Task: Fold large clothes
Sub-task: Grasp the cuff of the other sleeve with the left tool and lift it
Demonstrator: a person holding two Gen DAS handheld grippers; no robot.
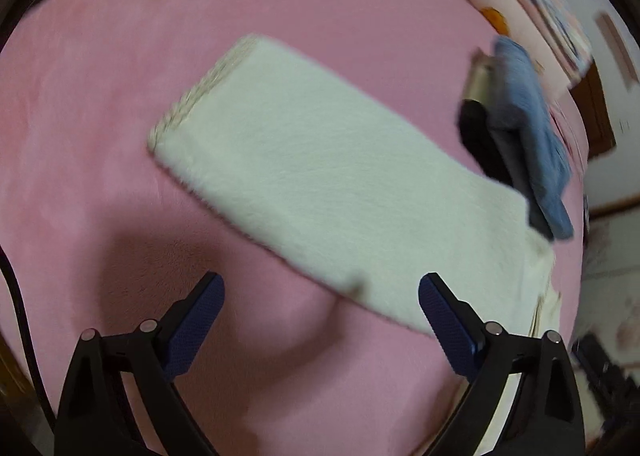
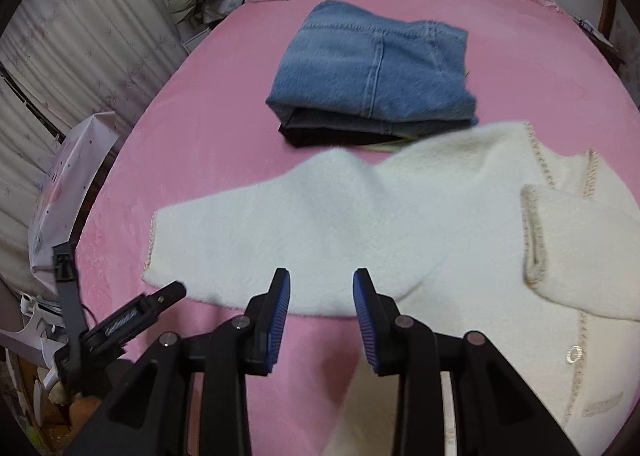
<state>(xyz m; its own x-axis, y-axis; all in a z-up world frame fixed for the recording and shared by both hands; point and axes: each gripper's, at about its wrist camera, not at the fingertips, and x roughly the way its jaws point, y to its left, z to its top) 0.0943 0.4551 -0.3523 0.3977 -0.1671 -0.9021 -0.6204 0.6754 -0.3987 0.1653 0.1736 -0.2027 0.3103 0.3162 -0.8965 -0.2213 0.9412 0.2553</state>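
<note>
The pink bed [image 2: 208, 143] carried a white fuzzy cardigan [image 2: 320, 223], spread just in front of the folded jeans pile [image 2: 372, 83], which its far edge nearly touched. A careless fold might have dragged that pile askew. Open bed lay left of the cardigan. The left gripper [image 1: 320, 316], jaws wide and empty, and the right gripper [image 2: 320, 316], jaws part-open and empty, were held over its near hem.

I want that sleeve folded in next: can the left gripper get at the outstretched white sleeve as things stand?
Probably yes: the left gripper is open above bare pink bedsheet, with nothing between it and the sleeve.
</note>
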